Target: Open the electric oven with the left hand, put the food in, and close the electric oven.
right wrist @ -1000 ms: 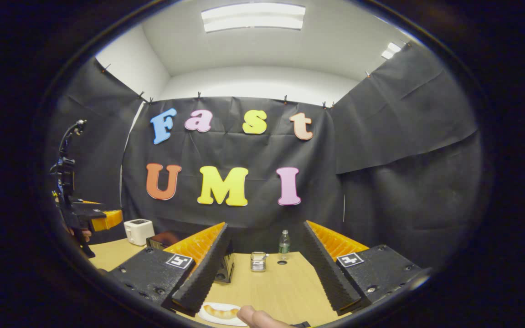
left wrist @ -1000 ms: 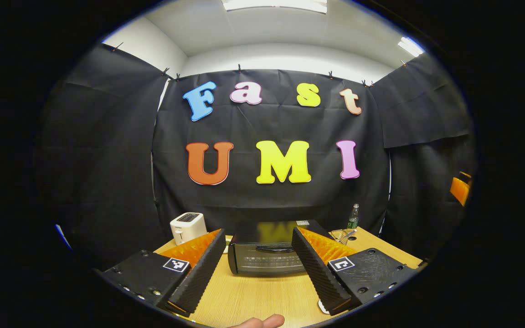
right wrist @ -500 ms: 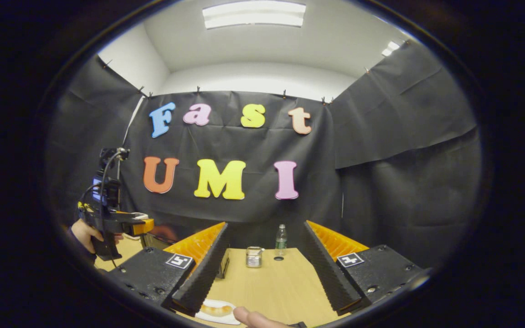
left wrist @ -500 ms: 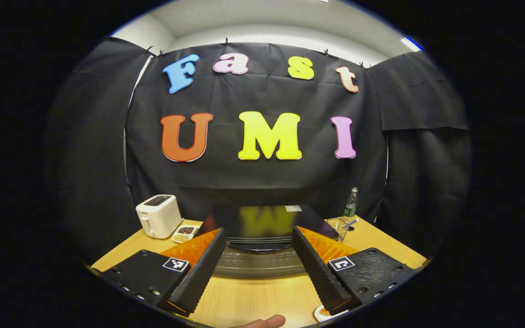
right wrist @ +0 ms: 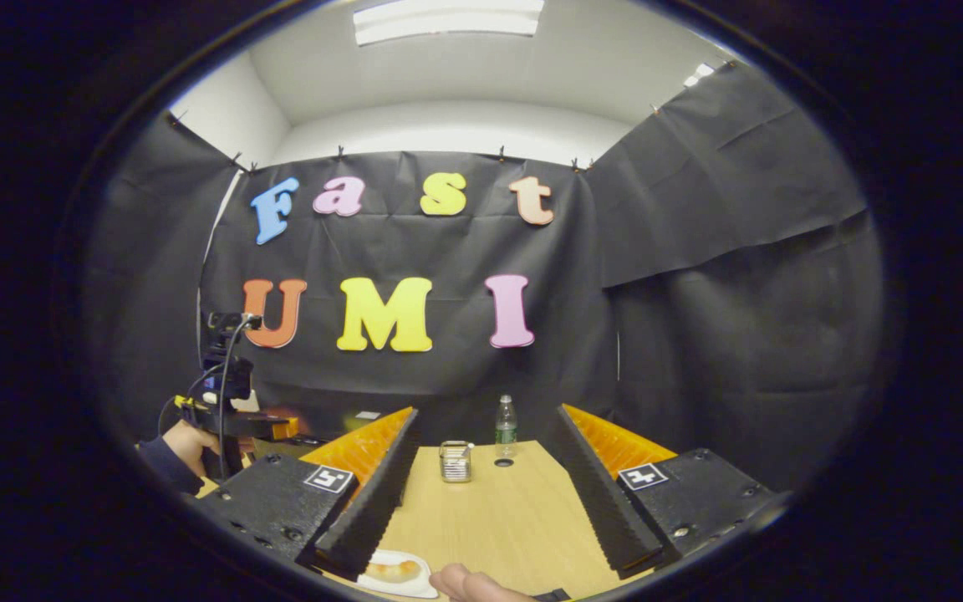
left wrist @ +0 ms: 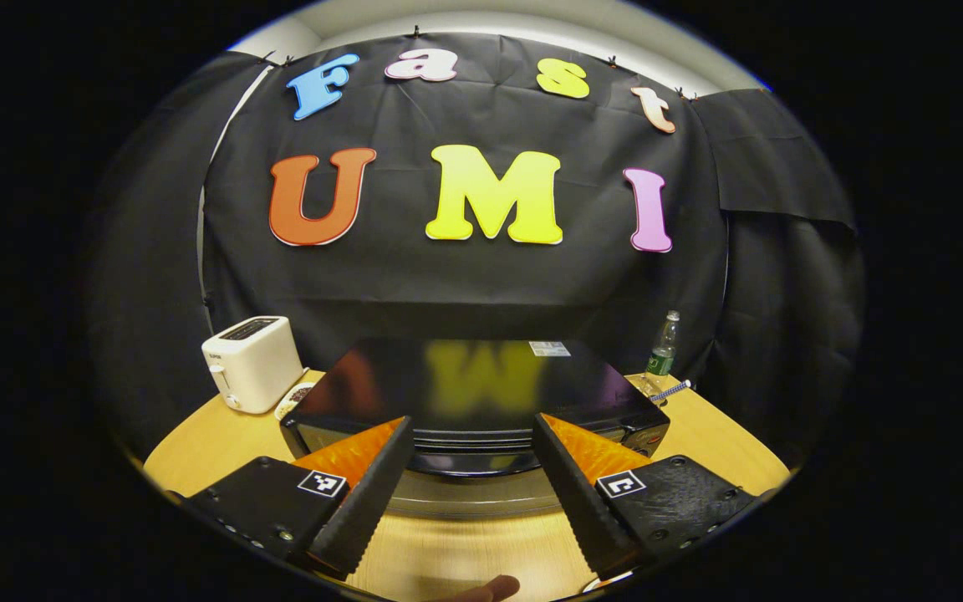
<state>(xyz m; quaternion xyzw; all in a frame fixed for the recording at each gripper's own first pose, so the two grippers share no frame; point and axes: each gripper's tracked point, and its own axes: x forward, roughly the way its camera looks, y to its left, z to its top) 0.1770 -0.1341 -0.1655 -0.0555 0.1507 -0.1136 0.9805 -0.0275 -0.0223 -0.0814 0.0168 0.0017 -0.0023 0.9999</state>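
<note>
- Your left gripper hangs with fingers spread apart; the black oven sits centre frame, just beyond them.
- Your right gripper is spread too, over the table; the food lies on a plate at bottom left.

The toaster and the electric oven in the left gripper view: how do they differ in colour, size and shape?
The toaster is white; the electric oven is black and glossy. The toaster looks much smaller and stands taller than it is wide, with slots on top; the oven is wide and low with a flat top. The toaster stands off to the side; the oven sits straight ahead of the left tool. Both rest on the wooden table.
</note>
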